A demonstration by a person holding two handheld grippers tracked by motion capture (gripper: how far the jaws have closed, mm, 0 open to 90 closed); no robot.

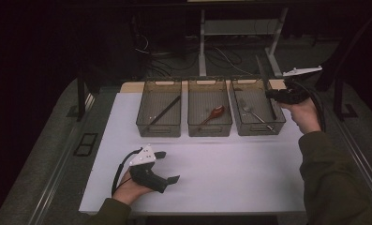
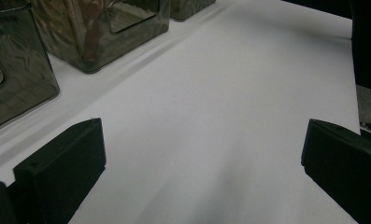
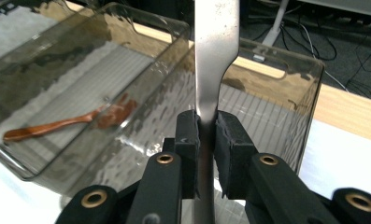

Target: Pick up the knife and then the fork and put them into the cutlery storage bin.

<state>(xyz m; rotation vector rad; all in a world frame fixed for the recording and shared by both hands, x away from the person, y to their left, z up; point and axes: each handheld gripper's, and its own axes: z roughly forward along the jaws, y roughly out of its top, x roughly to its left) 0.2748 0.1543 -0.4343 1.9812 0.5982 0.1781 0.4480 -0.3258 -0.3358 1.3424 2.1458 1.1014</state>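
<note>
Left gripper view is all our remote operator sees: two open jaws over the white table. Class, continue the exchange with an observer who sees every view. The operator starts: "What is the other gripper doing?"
Observer: The right gripper is shut on a metal knife.
Operator: Where is it holding that?
Observer: Steeply tilted over the right-hand bin, at the far right of the table.
Operator: Is anything in that bin?
Observer: Yes, a fork lies on its floor.
</note>
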